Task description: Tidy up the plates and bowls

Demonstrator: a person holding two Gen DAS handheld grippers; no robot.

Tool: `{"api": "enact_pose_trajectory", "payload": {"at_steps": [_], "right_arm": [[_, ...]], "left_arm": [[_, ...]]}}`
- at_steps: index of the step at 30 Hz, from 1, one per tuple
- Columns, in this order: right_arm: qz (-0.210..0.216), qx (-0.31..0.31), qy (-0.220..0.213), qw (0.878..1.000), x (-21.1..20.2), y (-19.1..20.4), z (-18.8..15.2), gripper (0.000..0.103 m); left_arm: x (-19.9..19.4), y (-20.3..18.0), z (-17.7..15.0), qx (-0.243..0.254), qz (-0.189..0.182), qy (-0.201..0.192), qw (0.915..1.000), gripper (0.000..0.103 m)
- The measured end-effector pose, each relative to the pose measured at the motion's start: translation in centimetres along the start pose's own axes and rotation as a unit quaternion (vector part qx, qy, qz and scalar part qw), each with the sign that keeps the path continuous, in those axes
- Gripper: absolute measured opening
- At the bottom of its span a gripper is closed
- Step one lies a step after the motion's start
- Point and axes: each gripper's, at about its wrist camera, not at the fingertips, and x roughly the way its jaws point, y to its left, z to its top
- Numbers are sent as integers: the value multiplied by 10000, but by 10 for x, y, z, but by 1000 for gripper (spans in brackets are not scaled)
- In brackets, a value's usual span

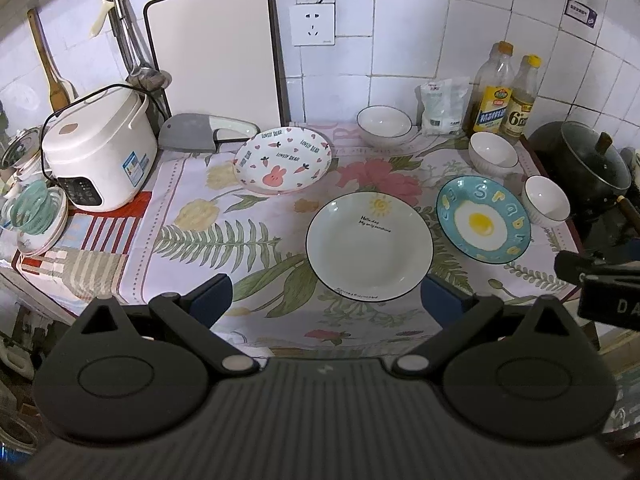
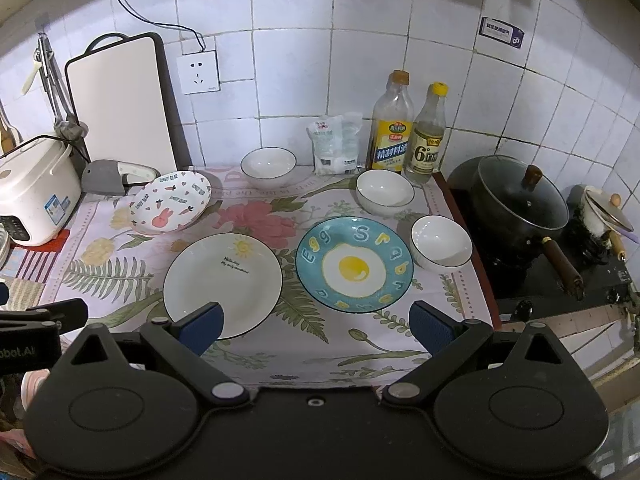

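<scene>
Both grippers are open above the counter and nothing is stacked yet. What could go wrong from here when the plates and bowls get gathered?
1. The white sun plate lies flat on the floral cloth; a finger sliding under its rim may snag or drag the cloth.
2. The bowl nearest the stove sits by the cloth's right edge, next to the black pot; a nudge could knock it against that.
3. The oil bottles stand right behind the middle bowl; a high reach could tip them.
</scene>
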Motion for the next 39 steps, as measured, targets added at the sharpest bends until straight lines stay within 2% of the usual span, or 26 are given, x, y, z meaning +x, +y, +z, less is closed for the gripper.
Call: {"api": "enact_pose_trajectory", "payload": {"at_steps": [31,39], "right_arm": [[-59,30,76,9999,6,-4,5,101],[-167,0,-35,9999,3,-4,8,101]], "left_arm": [[6,-3,6,66,5,109,9999,102],[0,-4,7,13,-69,-96,9999,102]]}}
